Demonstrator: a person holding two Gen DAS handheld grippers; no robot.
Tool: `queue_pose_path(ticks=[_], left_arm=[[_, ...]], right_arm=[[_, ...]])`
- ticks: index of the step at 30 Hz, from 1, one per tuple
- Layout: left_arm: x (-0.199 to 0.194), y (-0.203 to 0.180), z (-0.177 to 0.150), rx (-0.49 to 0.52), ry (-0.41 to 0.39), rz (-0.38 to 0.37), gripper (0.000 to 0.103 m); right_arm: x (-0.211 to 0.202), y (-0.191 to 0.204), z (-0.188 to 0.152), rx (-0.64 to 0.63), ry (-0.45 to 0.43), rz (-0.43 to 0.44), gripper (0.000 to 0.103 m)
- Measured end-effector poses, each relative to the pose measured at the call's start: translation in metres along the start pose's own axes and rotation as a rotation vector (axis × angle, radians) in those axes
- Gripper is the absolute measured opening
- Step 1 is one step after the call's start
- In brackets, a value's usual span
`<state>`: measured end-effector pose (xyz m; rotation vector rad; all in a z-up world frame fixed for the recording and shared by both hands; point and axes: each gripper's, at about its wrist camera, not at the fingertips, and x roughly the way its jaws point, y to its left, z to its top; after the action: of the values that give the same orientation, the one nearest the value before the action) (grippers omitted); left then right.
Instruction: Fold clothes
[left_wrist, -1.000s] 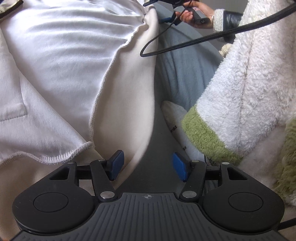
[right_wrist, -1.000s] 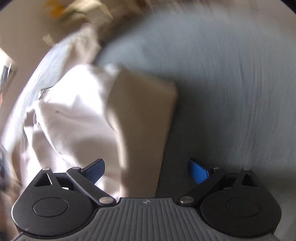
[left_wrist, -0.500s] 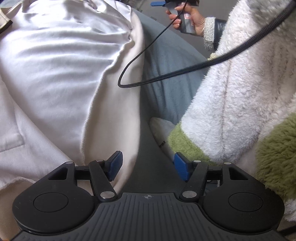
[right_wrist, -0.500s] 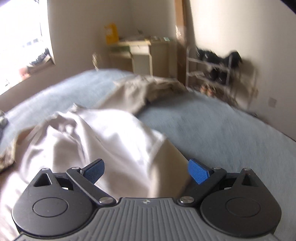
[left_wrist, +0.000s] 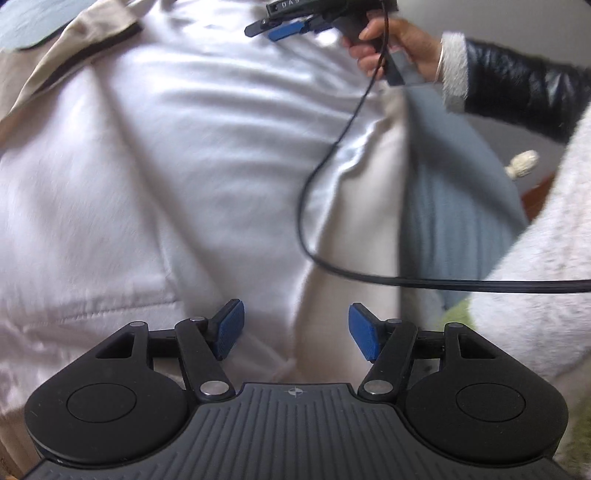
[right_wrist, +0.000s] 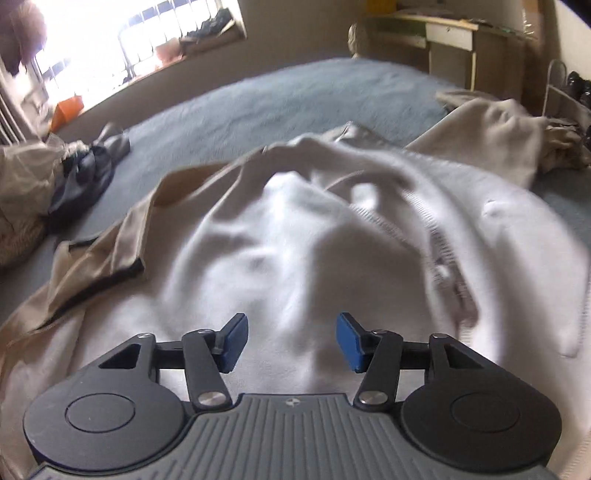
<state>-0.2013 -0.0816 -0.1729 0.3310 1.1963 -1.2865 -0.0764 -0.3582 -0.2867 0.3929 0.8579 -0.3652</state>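
Grey-blue bed (right_wrist: 295, 96) under window light. White jacket (right_wrist: 295, 236) spread rumpled across it, unfolded. Left gripper (left_wrist: 295, 328) and right gripper (right_wrist: 291, 341) above it, fingers apart, empty. Folding left to do.

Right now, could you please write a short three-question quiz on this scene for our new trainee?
1. True or false: the left gripper is shut on the white garment.
2. Which hand holds the gripper at the top of the left wrist view? A) left B) right
3. Fill in: the garment lies on a grey-blue ____.

Key: 1 false, both the left and the right gripper are open. 2 B, the right hand. 3 bed.
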Motion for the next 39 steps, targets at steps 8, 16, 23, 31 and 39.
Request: queue_pose_path(ticks=[8, 16, 23, 31, 39], left_arm=[[-0.006, -0.003, -0.014, 0.036, 0.002, 0.019, 0.064], [-0.005, -0.005, -0.017, 0.067, 0.007, 0.029, 0.068], [-0.009, -0.006, -0.016, 0.075, 0.009, 0.036, 0.07], [-0.016, -0.008, -0.02, 0.025, -0.029, 0.058, 0.07], [-0.037, 0.003, -0.021, -0.02, -0.088, 0.022, 0.07]], right_arm=[[0.055, -0.03, 0.034, 0.116, -0.026, -0.085, 0.039], [0.042, -0.023, 0.042, 0.147, -0.023, 0.004, 0.04], [0.04, 0.042, 0.038, -0.038, 0.064, 0.133, 0.043], [0.09, 0.028, 0.083, 0.189, 0.023, 0.066, 0.043], [0.035, -0.001, 0.069, 0.396, -0.061, 0.46, 0.053]])
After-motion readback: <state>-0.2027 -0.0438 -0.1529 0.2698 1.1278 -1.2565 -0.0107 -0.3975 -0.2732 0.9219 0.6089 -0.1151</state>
